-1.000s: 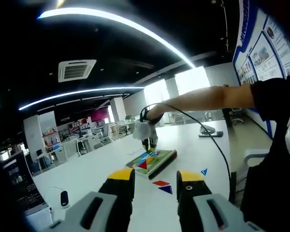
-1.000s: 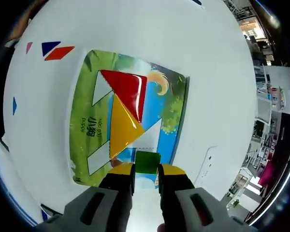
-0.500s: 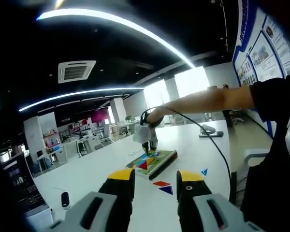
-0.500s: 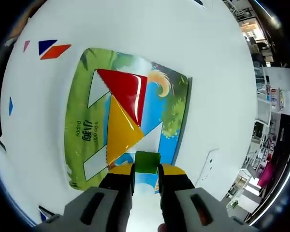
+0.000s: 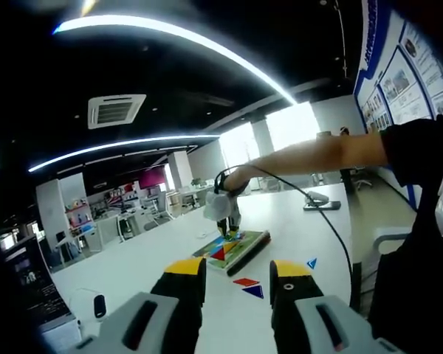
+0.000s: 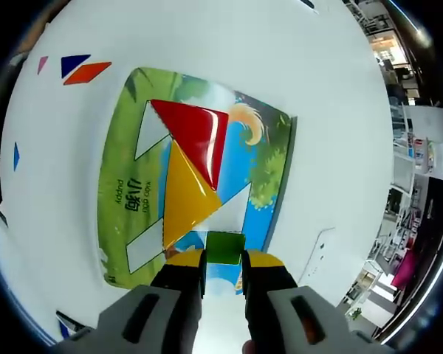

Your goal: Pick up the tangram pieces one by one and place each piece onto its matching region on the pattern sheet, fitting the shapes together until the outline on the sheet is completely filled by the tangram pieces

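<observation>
White worktop [image 6: 340, 110] carries the pattern sheet [image 6: 125, 147], over which the right hand-held gripper [image 6: 223, 259] pinches the green square [image 6: 223, 247] for its dashed slot beside the yellow triangle [image 6: 184, 195], while the left hand-held gripper [image 5: 236, 274] waits unclenched, empty.

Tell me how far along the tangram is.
Two pieces are down on the sheet: the red triangle and the yellow triangle. The right gripper holds the green square over the sheet's near edge. Several white regions are unfilled, and the orange piece, dark blue triangle, pink piece and small blue piece wait on the table.
</observation>
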`<state>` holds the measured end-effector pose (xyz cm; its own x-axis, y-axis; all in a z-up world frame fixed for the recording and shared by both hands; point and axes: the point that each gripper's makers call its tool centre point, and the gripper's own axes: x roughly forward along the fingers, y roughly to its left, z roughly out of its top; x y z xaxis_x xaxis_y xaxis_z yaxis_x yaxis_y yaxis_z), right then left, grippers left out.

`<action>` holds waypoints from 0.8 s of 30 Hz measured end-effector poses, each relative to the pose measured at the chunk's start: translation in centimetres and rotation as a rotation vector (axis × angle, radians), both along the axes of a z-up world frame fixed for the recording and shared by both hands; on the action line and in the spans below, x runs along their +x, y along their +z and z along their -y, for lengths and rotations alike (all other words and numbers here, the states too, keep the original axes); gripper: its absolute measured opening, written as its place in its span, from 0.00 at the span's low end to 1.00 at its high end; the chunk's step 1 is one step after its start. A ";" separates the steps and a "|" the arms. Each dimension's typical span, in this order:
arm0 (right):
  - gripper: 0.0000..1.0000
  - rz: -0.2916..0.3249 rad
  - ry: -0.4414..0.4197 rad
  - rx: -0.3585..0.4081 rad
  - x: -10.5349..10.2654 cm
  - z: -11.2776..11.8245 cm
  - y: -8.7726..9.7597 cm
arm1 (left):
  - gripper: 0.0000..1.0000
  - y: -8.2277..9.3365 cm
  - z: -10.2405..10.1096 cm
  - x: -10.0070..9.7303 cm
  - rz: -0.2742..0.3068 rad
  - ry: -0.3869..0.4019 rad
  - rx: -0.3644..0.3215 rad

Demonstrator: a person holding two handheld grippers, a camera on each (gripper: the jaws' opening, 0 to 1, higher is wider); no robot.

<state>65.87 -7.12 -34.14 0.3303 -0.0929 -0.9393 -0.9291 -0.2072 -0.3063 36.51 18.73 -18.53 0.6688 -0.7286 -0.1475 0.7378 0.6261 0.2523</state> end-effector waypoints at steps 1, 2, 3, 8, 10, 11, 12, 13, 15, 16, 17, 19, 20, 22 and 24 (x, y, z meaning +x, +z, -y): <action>0.21 0.001 0.000 0.001 0.0 0.0 0.0 | 0.36 0.0 0.0 0.0 0.000 -0.001 0.001; 0.21 0.001 -0.003 0.003 0.0 0.0 0.0 | 0.36 0.0 0.1 0.0 0.000 -0.001 0.001; 0.21 0.003 -0.006 0.004 0.0 0.0 0.0 | 0.36 0.0 0.1 0.0 0.000 -0.001 0.001; 0.22 0.012 -0.036 0.024 0.0 0.1 0.0 | 0.36 0.0 0.1 0.0 0.001 -0.002 0.002; 0.25 0.026 -0.045 0.034 0.2 0.1 0.1 | 0.36 0.0 0.1 0.0 0.001 -0.002 0.001; 0.26 0.032 -0.045 0.037 0.4 0.1 0.2 | 0.36 0.0 0.1 0.0 0.000 -0.001 0.001; 0.26 0.033 -0.044 0.037 0.4 0.0 0.2 | 0.36 0.0 0.0 0.0 0.001 -0.001 0.001; 0.26 0.034 -0.047 0.040 0.4 0.1 0.3 | 0.36 0.0 0.0 0.0 0.000 -0.001 0.002; 0.26 0.034 -0.046 0.038 0.4 0.0 0.2 | 0.36 0.0 0.0 0.0 0.001 -0.002 0.002; 0.26 0.035 -0.046 0.037 0.5 0.0 0.3 | 0.36 0.0 0.0 0.0 0.001 -0.002 0.001; 0.26 0.037 -0.048 0.038 0.5 0.0 0.3 | 0.36 0.0 0.0 -0.1 0.002 -0.002 0.001; 0.27 0.041 -0.048 0.037 0.4 0.0 0.4 | 0.36 0.0 0.0 -0.1 0.001 -0.001 0.002; 0.29 0.047 -0.051 0.037 0.5 0.0 0.4 | 0.36 0.0 0.0 0.0 0.001 -0.001 0.002; 0.36 0.054 -0.063 0.043 0.3 0.0 0.8 | 0.36 0.0 0.0 0.0 0.001 -0.001 0.001; 0.38 0.059 -0.086 0.065 -0.1 -0.1 1.5 | 0.36 -0.1 -0.1 0.1 -0.001 0.001 0.000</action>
<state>65.74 -7.02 -32.64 0.3789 -0.0632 -0.9233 -0.9225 -0.1055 -0.3713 36.59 18.80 -18.61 0.6692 -0.7281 -0.1485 0.7377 0.6267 0.2512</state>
